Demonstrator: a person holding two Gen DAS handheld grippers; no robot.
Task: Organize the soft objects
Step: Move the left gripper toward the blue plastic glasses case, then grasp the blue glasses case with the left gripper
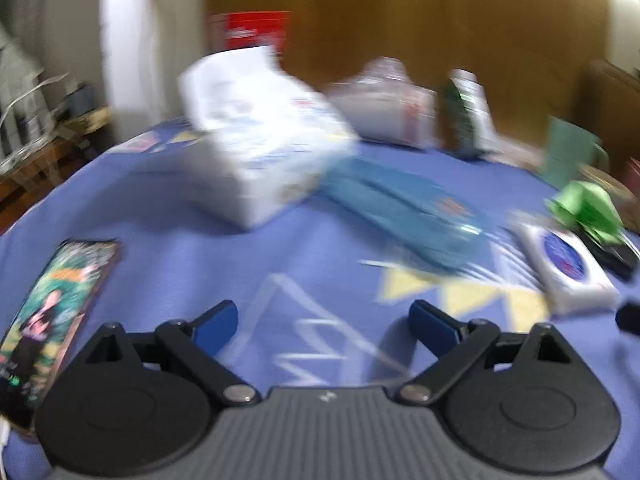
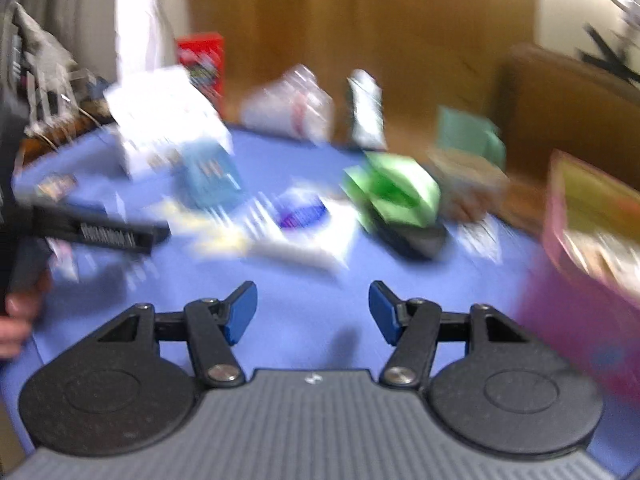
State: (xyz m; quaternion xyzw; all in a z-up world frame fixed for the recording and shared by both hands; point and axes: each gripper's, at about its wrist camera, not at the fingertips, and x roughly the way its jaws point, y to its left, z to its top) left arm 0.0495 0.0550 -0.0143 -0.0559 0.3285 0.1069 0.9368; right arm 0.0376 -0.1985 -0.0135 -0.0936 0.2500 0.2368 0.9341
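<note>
Both hand-held grippers [image 1: 323, 322] [image 2: 313, 312] gape (empty) over blue tablecloth [image 1: 200, 264].

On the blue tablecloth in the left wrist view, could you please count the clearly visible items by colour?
White: 3, the big tissue pack, the small wipes pack and the plastic bag.
Blue: 1, the flat packet.
Green: 1, the crumpled wrapper.
Multicoloured: 1, the booklet.
Total: 6. Blurred things along the far edge are left out.
</note>
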